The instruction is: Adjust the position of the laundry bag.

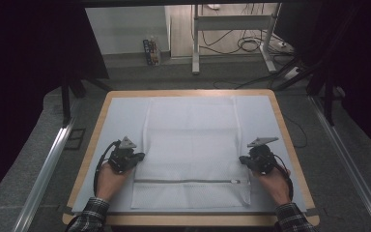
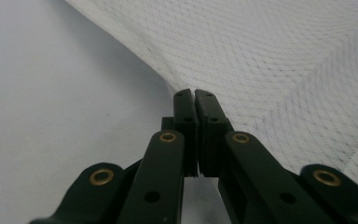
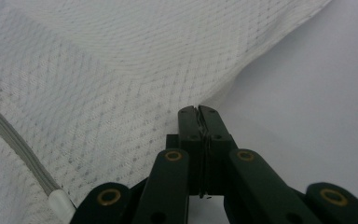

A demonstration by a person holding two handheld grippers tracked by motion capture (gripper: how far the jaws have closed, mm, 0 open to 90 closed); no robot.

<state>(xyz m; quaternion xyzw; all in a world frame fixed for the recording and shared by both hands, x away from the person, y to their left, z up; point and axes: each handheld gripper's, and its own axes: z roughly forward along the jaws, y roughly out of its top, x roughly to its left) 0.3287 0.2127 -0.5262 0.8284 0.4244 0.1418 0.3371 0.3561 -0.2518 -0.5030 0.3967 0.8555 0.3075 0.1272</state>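
A white mesh laundry bag (image 1: 191,150) lies flat on the pale sheet (image 1: 121,116) that covers the wooden counter (image 1: 290,145), roughly in the middle, reaching from the far half almost to the near edge. A grey zipper (image 1: 183,181) runs left to right across its near part, with the pull at the right end.

The left gripper (image 1: 136,158) sits at the bag's left edge, held by the person's left hand (image 1: 110,180), which comes in from the near left. In the left gripper view its jaws are pressed together at the hem of the mesh (image 2: 279,60); whether any fabric is caught between them cannot be told.

The right gripper (image 1: 245,161) sits at the bag's right edge, level with the left one, held by the right hand (image 1: 275,182). In the right gripper view its jaws are closed on a thin sliver of the bag's edge, and the mesh (image 3: 98,79) rises slightly towards them. The zipper's end (image 3: 58,203) lies at the near left of that view.
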